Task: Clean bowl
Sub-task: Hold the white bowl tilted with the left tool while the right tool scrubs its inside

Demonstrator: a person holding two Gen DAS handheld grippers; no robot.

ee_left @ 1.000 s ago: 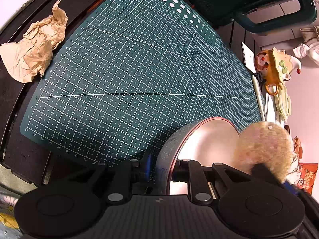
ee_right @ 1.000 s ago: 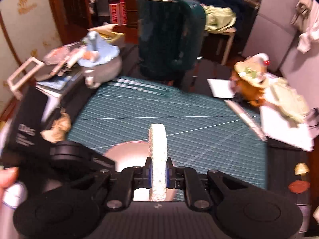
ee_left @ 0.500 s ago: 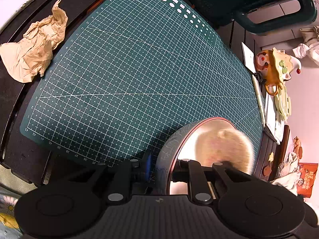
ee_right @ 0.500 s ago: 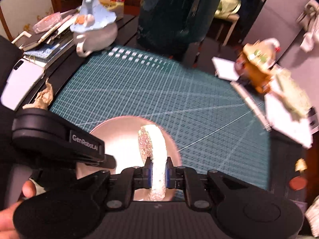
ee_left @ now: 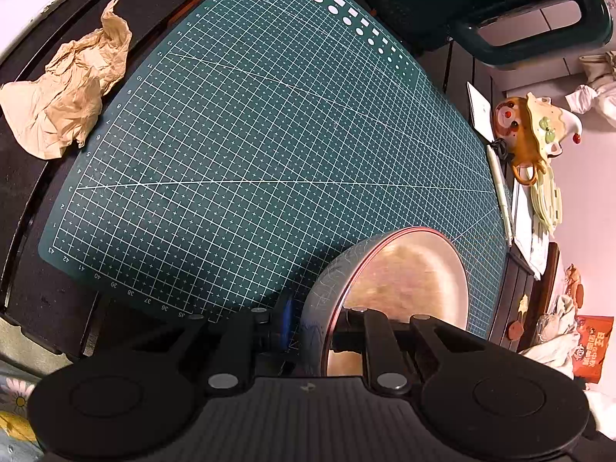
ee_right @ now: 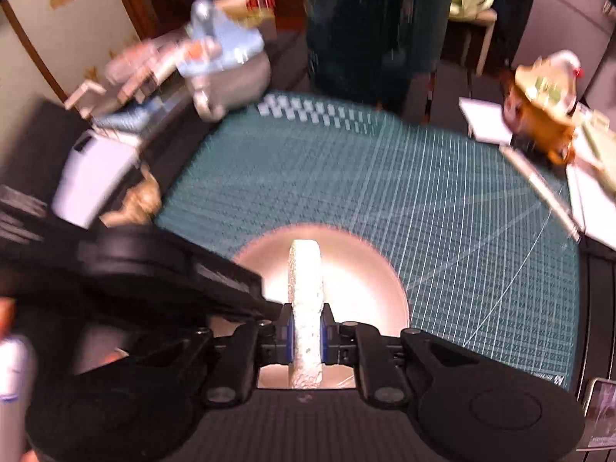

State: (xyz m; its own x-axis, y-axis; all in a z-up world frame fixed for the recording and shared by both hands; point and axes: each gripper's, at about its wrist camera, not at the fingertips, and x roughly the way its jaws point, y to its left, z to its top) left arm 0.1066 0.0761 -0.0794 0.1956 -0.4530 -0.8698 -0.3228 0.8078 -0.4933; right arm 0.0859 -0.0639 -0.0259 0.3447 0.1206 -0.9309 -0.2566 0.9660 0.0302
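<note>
Bowl, round pale metal, holds white scrub sponge clamped in right tool; left tool clamped on rim at 9 o'clock.

Dark slatted table, cream wall
</note>
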